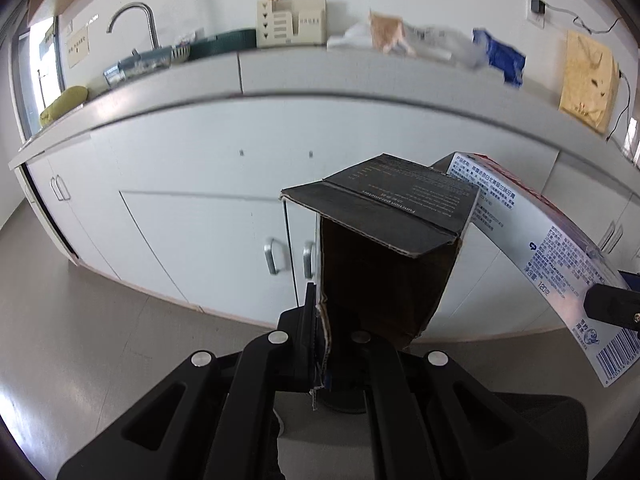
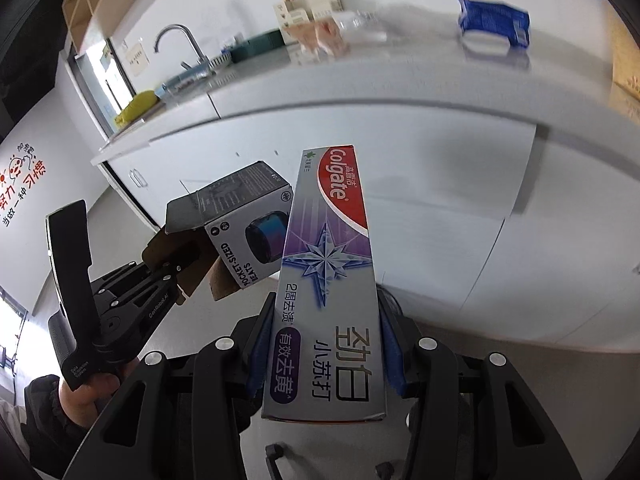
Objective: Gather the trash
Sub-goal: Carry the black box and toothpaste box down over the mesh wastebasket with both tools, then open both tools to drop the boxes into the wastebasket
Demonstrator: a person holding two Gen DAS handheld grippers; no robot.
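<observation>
While the right hand-held gripper (image 2: 326,354) clamps the Colgate toothpaste box (image 2: 328,280) by its lower end, the left hand-held gripper (image 1: 344,344) pinches only a flap of the black speaker box (image 1: 384,240) beside it, which could tear free and drop.

desk (image 1: 280,68): faucet (image 1: 136,20) | beige organizer (image 1: 290,22) | green basket (image 1: 224,44) | white cabinet doors (image 1: 180,208) beneath

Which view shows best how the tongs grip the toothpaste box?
The right wrist view: the toothpaste box faces the camera, clamped at both side edges by the right tongs. The left wrist view shows only its back panel at the right, partly behind the black speaker box in the left tongs.
</observation>
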